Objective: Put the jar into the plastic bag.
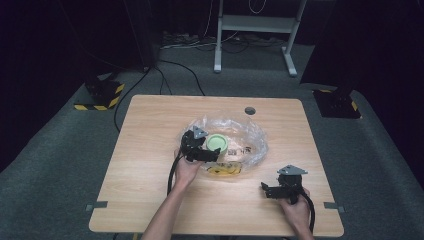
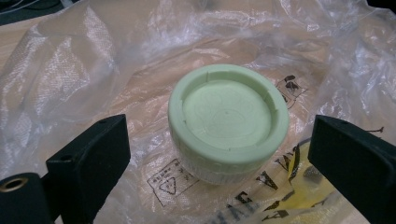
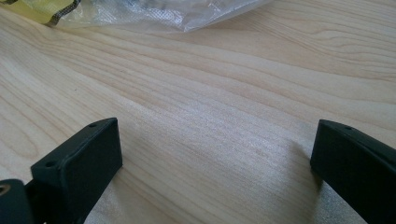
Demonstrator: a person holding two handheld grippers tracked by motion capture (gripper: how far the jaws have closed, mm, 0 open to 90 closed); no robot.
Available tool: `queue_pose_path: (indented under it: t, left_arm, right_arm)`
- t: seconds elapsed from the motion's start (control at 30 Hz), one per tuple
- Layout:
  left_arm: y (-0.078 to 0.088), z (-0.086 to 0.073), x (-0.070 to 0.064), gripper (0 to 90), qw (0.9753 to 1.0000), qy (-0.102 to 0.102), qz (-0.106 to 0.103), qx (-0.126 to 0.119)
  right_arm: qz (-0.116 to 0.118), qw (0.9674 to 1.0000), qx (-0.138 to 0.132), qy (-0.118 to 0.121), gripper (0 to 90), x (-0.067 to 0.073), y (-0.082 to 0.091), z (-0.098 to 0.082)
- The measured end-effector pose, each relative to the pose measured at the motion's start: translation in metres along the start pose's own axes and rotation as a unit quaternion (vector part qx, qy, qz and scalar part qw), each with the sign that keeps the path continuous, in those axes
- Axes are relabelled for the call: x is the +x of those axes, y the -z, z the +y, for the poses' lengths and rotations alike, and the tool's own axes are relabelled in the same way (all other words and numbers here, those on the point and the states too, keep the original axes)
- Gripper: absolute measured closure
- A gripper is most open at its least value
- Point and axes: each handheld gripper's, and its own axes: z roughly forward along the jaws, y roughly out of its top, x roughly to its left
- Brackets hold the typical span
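Left gripper (image 1: 212, 148): jaws spread, straddling the green lid (image 1: 218, 142) at table centre, on the clear plastic bag (image 1: 252, 145). Best closed squarely on the lid's rim, clear of loose film. Right gripper (image 1: 264, 190), five o'clock of the lid: jaws apart, empty, over bare table (image 1: 150, 165).

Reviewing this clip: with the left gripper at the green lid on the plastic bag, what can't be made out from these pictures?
- Printed text on the plastic bag: left gripper view, partly under the green lid and cut by the bottom edge.
- What is below the lid: left gripper view, lid covers it.
- Whether the left gripper touches the lid: jaws stand apart either side.
- Right gripper: high view, too small.
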Motion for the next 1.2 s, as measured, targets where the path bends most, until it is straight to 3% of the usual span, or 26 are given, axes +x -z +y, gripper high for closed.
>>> queue_pose_path:
  t: [0.57, 0.9, 1.2]
  left_arm:
    - [0.027, -0.003, 0.005, 6.1, 0.9997, 0.018, -0.006, -0.017]
    - [0.042, -0.002, 0.006, 6.1, 0.9994, 0.018, -0.011, -0.027]
    - [0.054, -0.002, 0.011, 6.4, 0.9985, 0.039, -0.014, -0.037]
  right_arm:
    - [0.0, 1.0, 0.0, -0.001, 1.8, 0.0, 0.0, 0.0]
    - [0.0, 1.0, 0.0, 0.0, 1.8, 0.0, 0.0, 0.0]
    - [0.0, 1.0, 0.0, -0.001, 1.8, 0.0, 0.0, 0.0]
